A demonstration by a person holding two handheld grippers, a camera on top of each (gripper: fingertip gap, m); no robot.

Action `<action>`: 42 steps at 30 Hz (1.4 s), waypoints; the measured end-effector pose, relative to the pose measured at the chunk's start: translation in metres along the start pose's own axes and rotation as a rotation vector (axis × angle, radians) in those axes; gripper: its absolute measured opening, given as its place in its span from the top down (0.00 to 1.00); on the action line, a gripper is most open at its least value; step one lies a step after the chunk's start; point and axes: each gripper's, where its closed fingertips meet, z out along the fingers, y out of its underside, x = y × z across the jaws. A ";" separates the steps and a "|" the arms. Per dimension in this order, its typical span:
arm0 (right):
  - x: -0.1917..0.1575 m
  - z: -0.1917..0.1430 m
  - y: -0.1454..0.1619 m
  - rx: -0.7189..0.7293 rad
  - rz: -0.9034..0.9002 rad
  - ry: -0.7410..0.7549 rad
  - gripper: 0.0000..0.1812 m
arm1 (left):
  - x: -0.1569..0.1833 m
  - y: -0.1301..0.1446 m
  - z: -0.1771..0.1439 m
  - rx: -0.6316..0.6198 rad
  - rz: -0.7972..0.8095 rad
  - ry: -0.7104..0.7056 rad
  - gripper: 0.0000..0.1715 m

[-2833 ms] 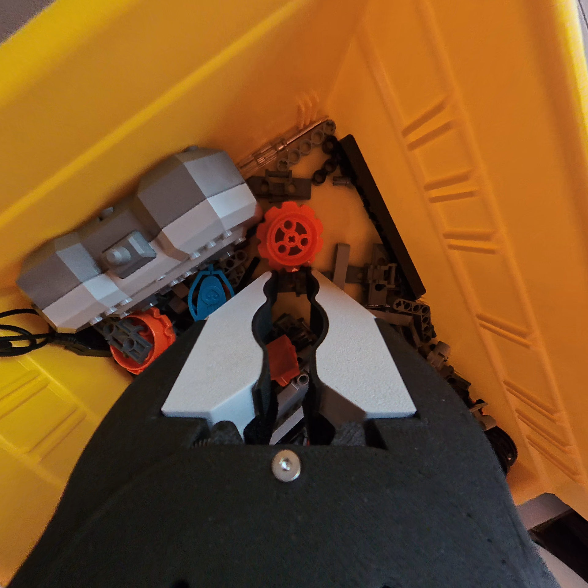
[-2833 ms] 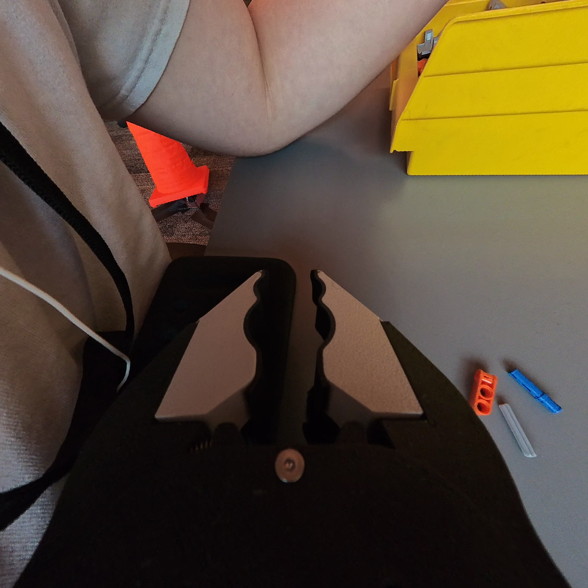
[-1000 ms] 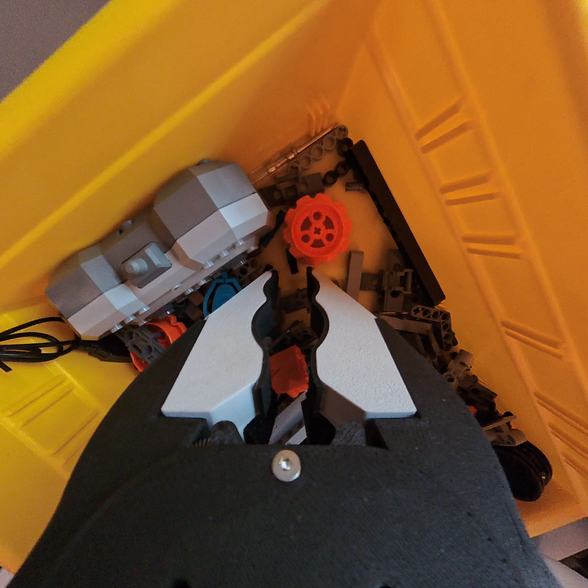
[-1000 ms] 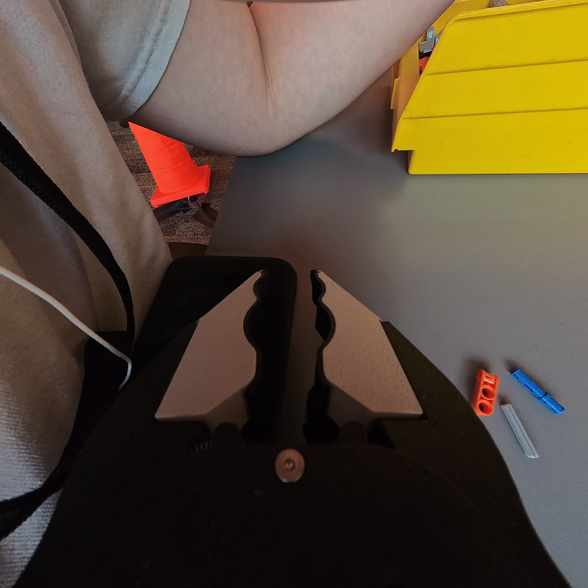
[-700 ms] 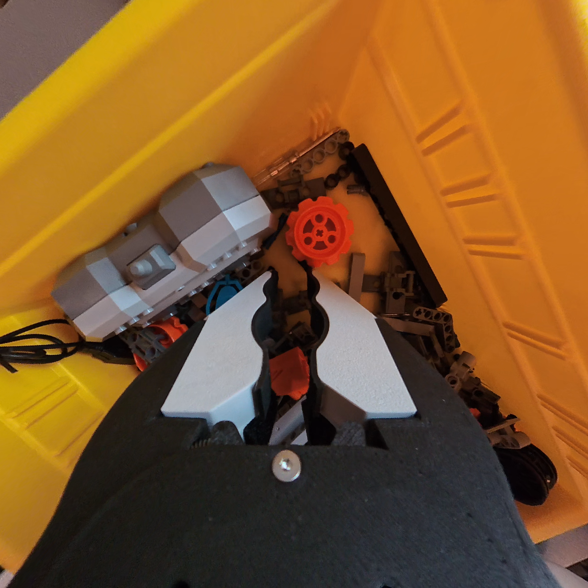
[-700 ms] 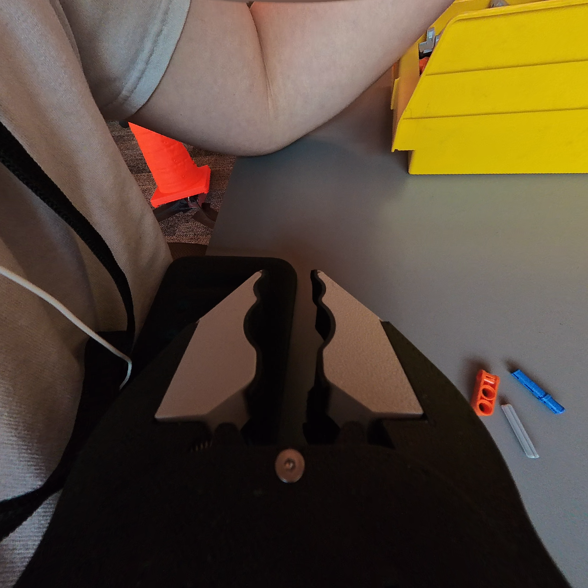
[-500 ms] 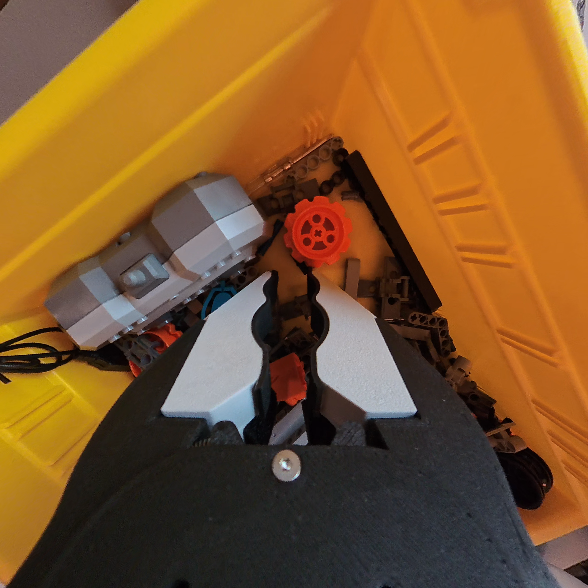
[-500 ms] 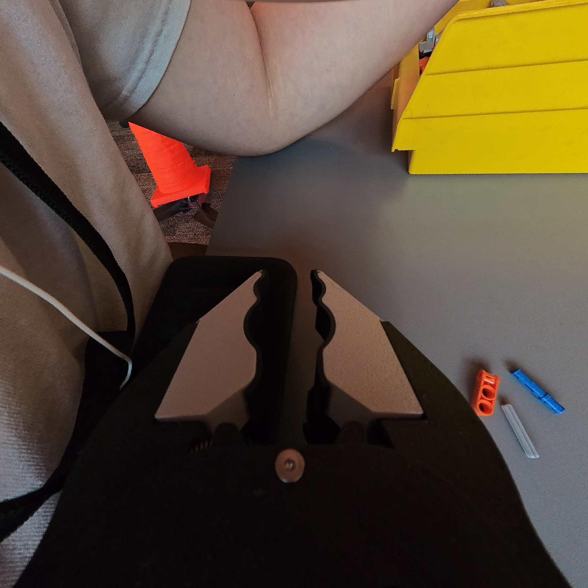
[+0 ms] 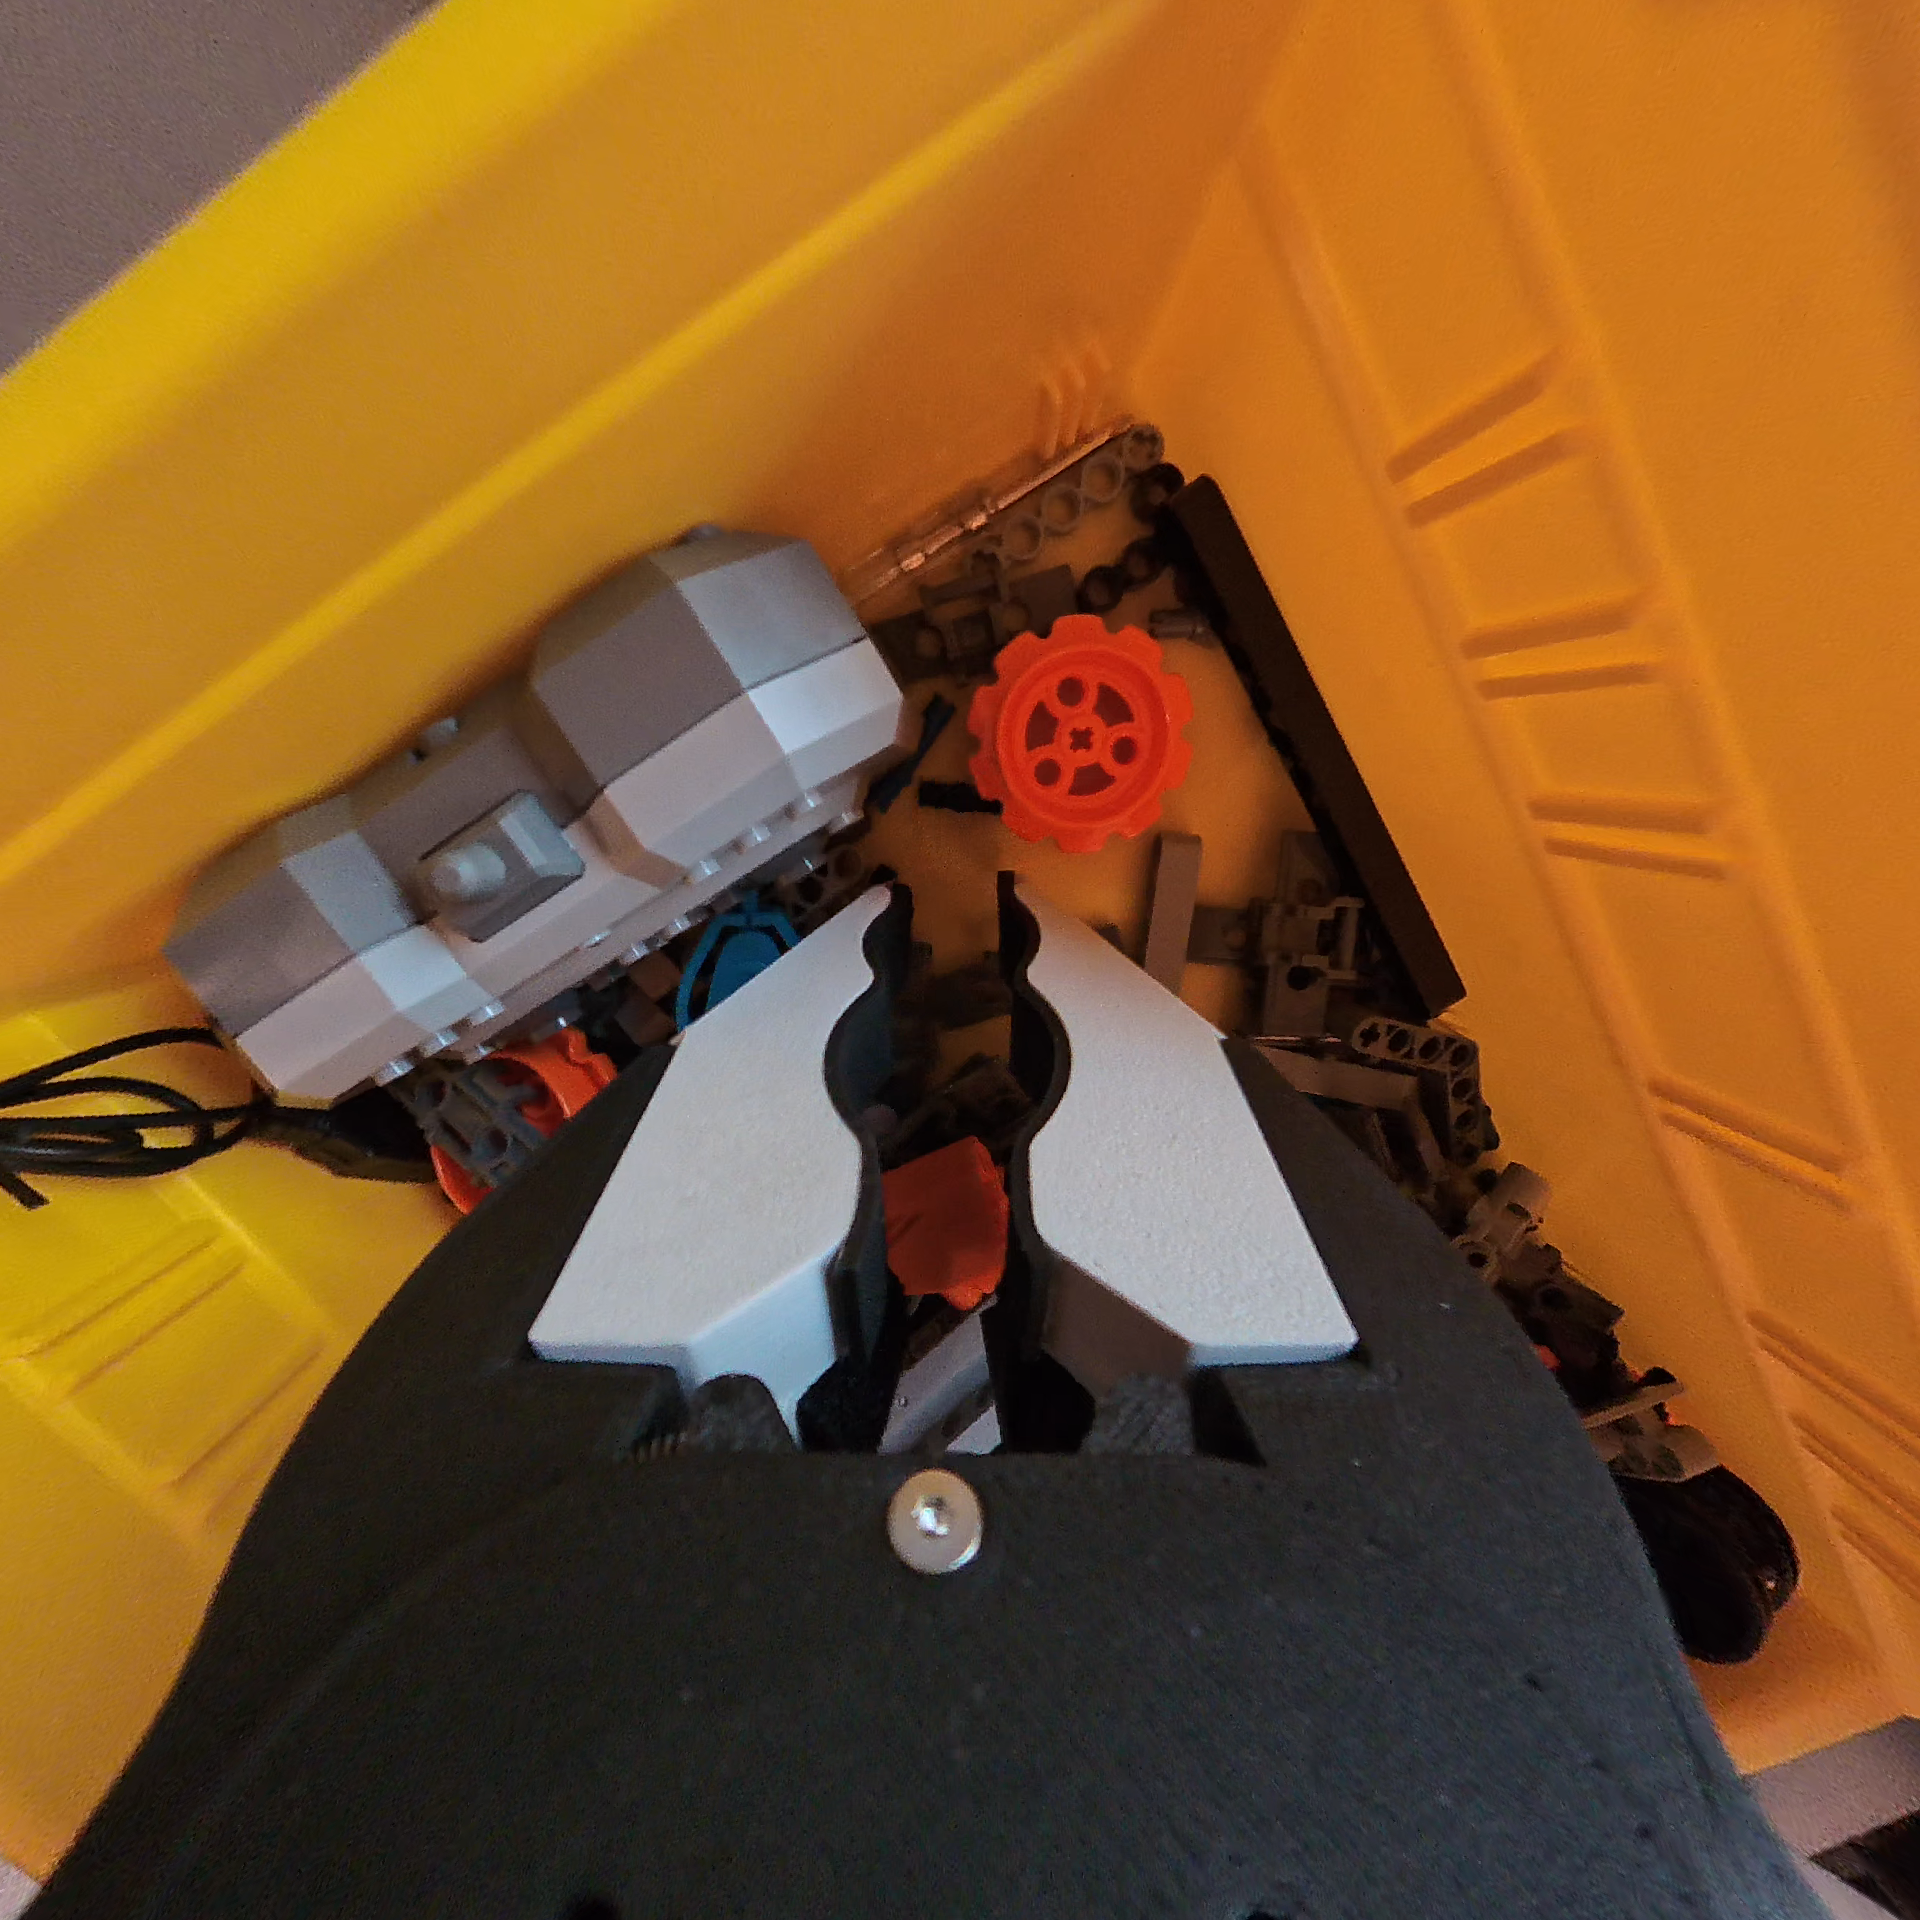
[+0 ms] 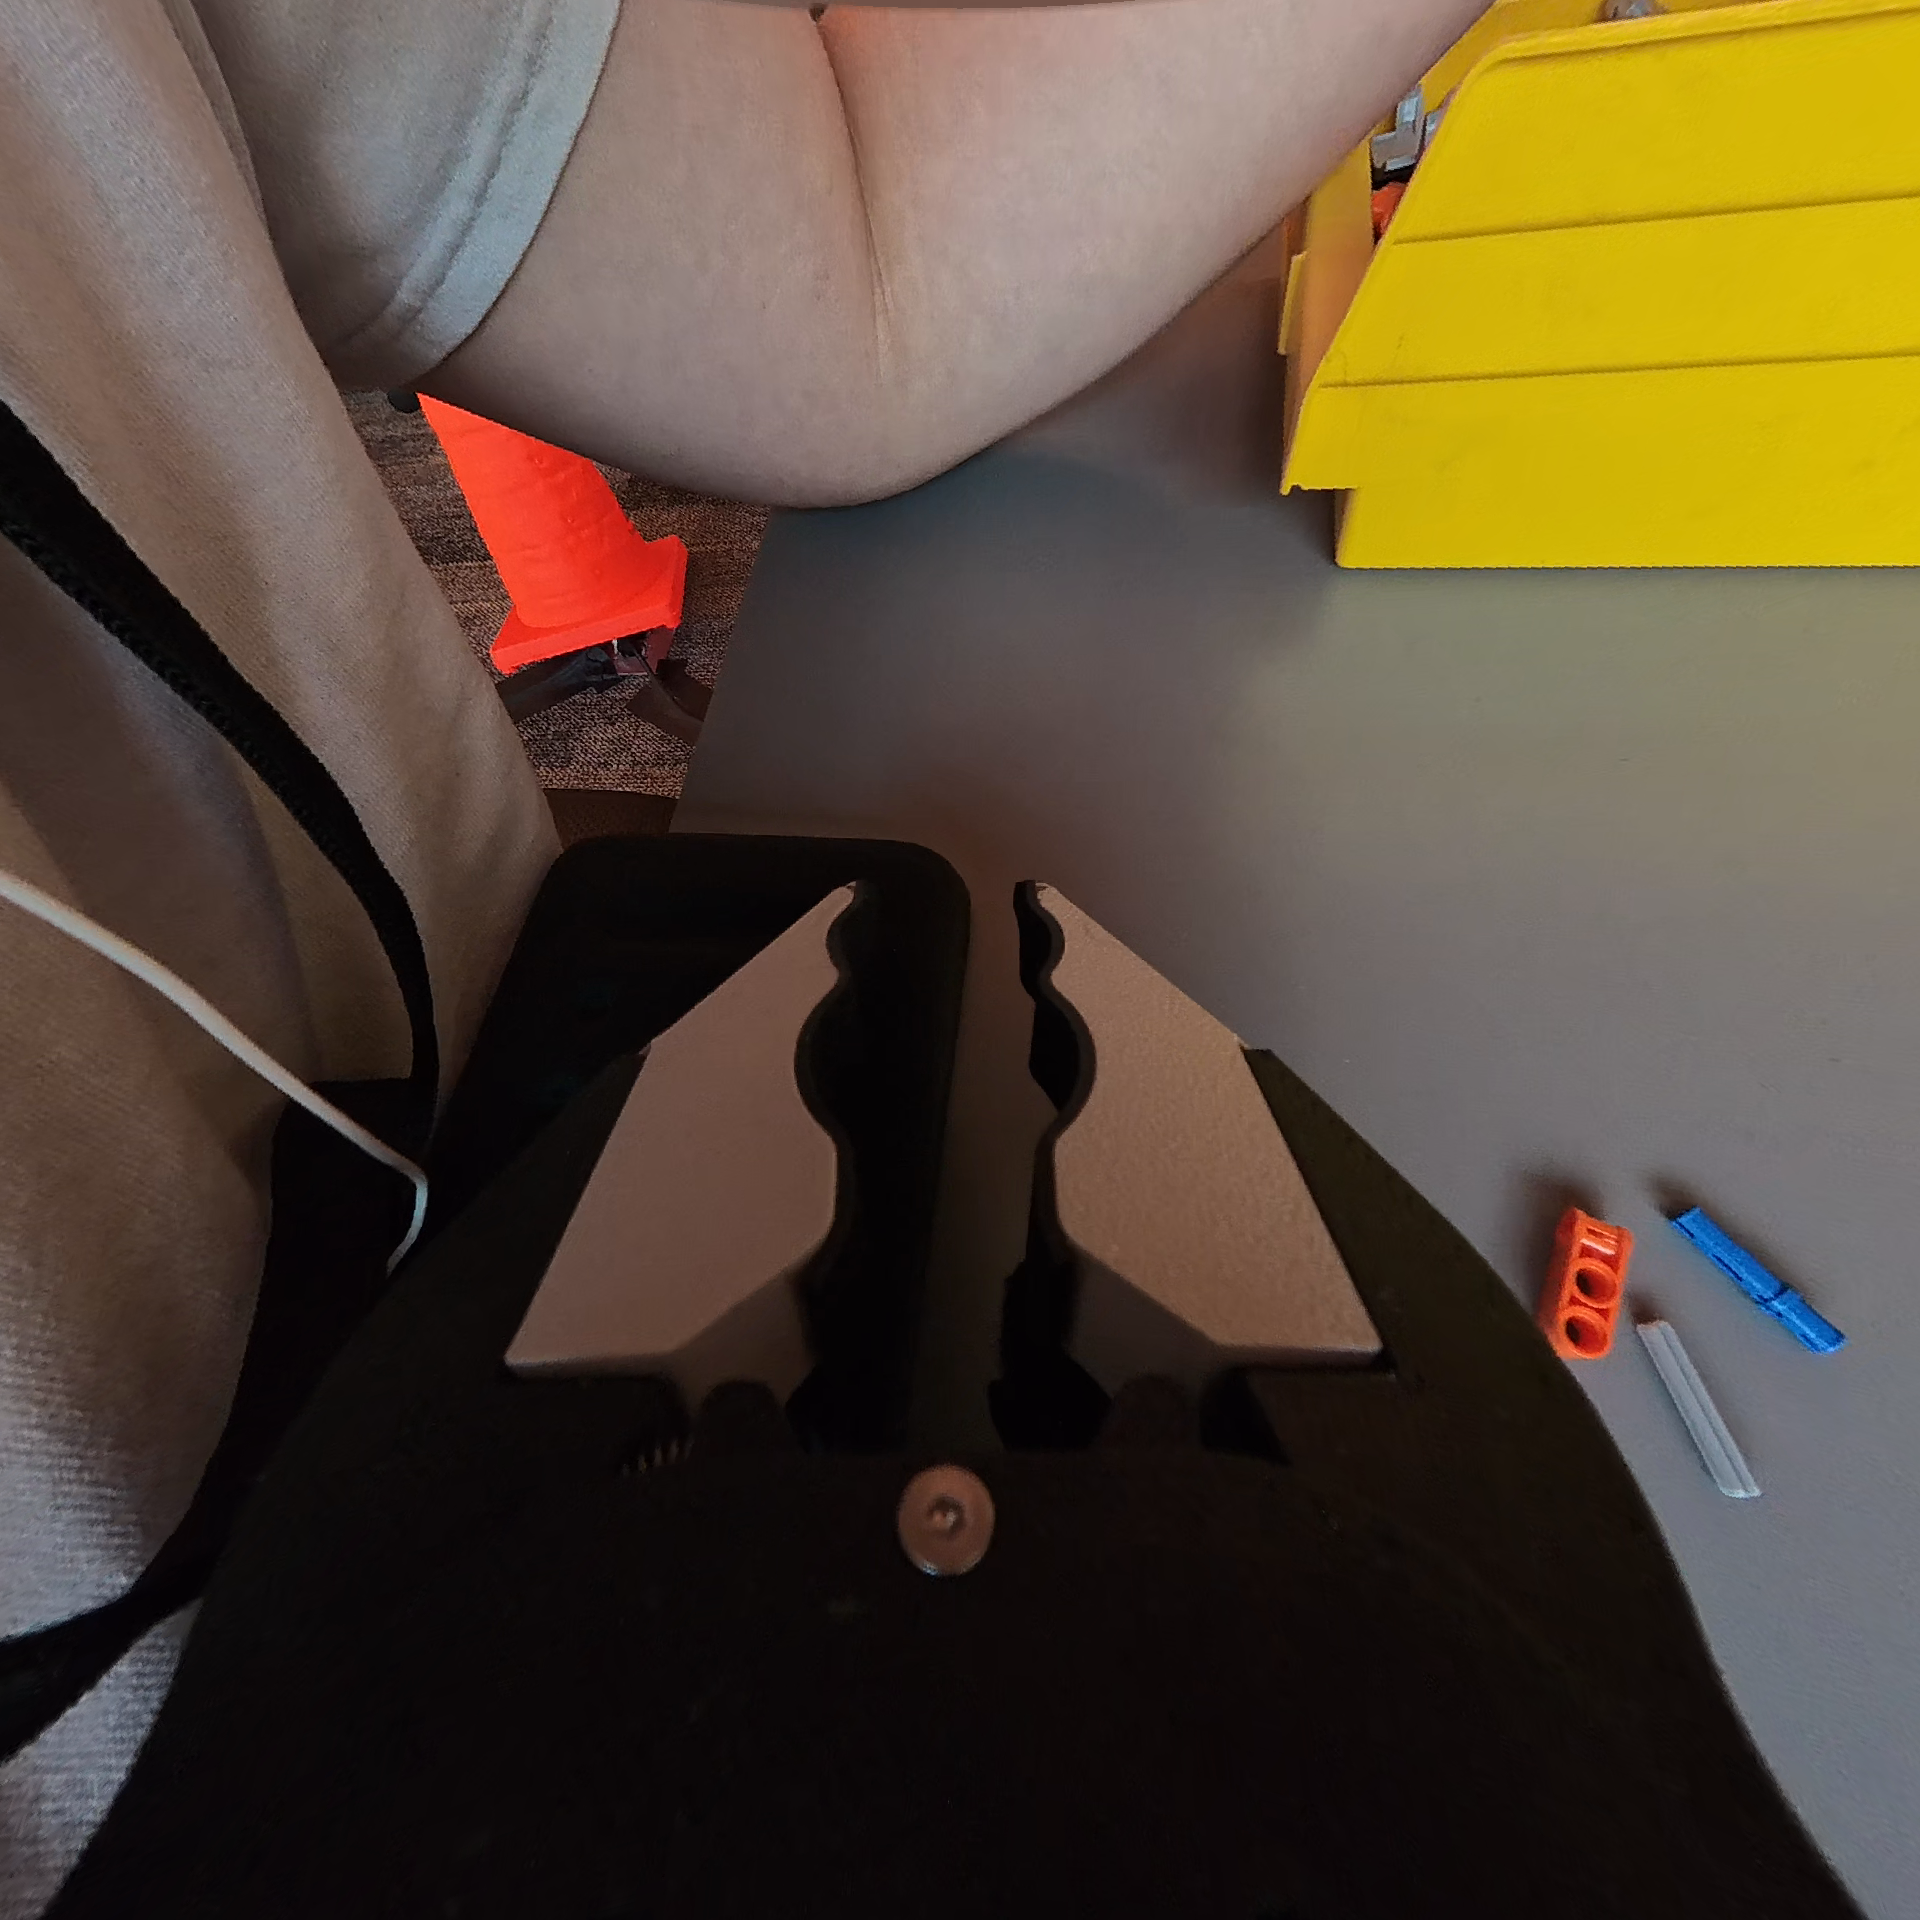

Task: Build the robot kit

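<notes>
My left gripper [image 9: 948, 883] is inside a yellow bin [image 9: 623, 343], its jaws a little apart and nothing between the tips. An orange gear [image 9: 1081, 732] lies just beyond the tips, with a small black piece [image 9: 956, 795] beside it. A grey and white motor block [image 9: 540, 810] lies to the left. A blurred orange piece [image 9: 945, 1231] shows in the gap farther back; I cannot tell whether the pads touch it. My right gripper [image 10: 940, 888] is open and empty, low over a grey table [image 10: 1351, 831]. An orange beam [image 10: 1588, 1299], a blue pin [image 10: 1756, 1294] and a pale rod [image 10: 1699, 1408] lie to its right.
A long black beam [image 9: 1320, 748] and several dark grey parts lie along the bin's right wall. A black cable [image 9: 114, 1127] trails left. In the right wrist view a person's arm [image 10: 883, 260] reaches across to the yellow bin [image 10: 1621, 364]. An orange cone [image 10: 551, 540] stands on the floor. The grippers' ends are close to 35 cm from one another. The blurred orange piece [image 9: 945, 1231] lies some 6 cm from my left tips, 30 cm from my right tips. The blue pin [image 10: 1756, 1294] is about 12 cm from my right fingertips and 25 cm from my left.
My left gripper has drawn back a little inside the bin, so the orange gear and small black piece now sit farther from its tips. The right gripper has not moved.
</notes>
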 end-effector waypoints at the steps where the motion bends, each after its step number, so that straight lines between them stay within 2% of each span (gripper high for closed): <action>1: 0.000 0.000 0.000 0.000 0.001 -0.001 0.85 | 0.000 -0.002 -0.001 0.011 0.000 0.005 0.91; 7: 0.000 0.000 0.000 0.000 -0.002 0.001 0.85 | 0.000 -0.005 0.001 0.026 0.079 -0.033 0.92; 13: 0.000 0.000 0.000 0.000 -0.003 0.000 0.85 | -0.001 -0.015 -0.005 0.096 -0.043 0.031 0.93; 19: 0.000 0.000 0.000 -0.001 -0.003 0.000 0.85 | 0.004 -0.018 -0.004 0.092 -0.030 0.036 0.92; 25: 0.000 0.000 0.000 -0.001 -0.001 -0.001 0.85 | 0.009 -0.025 -0.008 0.118 -0.120 0.092 0.88; 29: 0.000 0.000 0.000 -0.001 -0.001 -0.001 0.85 | 0.009 -0.026 -0.008 0.097 -0.095 0.041 0.91; 34: 0.000 0.000 0.000 -0.001 -0.001 0.000 0.85 | 0.015 -0.025 0.000 0.060 -0.099 0.047 0.92; 36: 0.000 0.000 0.000 0.000 -0.002 0.000 0.85 | 0.015 -0.024 0.000 0.054 -0.095 0.044 0.97; 42: 0.000 0.000 0.000 0.001 0.002 -0.002 0.85 | 0.016 -0.023 -0.001 0.048 -0.093 0.044 0.98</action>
